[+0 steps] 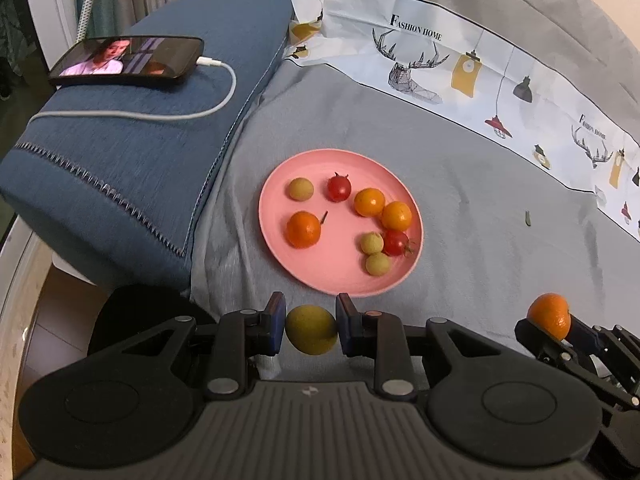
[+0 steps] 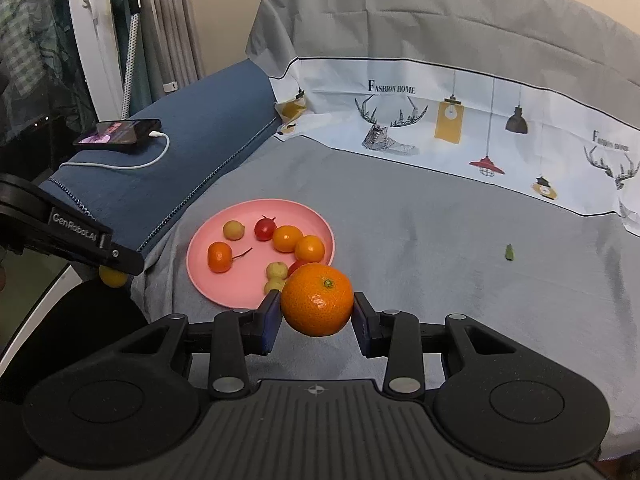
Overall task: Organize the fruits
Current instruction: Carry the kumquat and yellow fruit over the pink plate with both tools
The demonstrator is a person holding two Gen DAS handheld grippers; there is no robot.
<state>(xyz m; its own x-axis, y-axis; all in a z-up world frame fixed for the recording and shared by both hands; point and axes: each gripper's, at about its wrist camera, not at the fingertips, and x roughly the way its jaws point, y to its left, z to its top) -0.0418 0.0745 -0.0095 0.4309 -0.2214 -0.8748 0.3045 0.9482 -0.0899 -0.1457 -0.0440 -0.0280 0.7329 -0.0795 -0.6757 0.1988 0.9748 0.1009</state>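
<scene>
A pink plate (image 1: pixel 340 280) lies on the grey cloth and holds several small fruits: oranges, red tomatoes and yellow-green ones. It also shows in the right wrist view (image 2: pixel 240 292). My left gripper (image 1: pixel 311 330) is shut on a yellow-green fruit (image 1: pixel 311 330), just in front of the plate's near rim. My right gripper (image 2: pixel 316 306) is shut on a mandarin (image 2: pixel 316 306), by the plate's near right rim. The mandarin (image 1: pixel 549 315) shows at the right in the left wrist view. The yellow fruit (image 2: pixel 113 277) and left gripper show at the left in the right wrist view.
A blue cushion (image 1: pixel 140 152) stands left of the plate with a phone (image 1: pixel 128 60) and white cable on it. A printed white cloth band (image 1: pixel 460 72) runs along the back. A small green scrap (image 1: pixel 528 218) lies on the grey cloth at right.
</scene>
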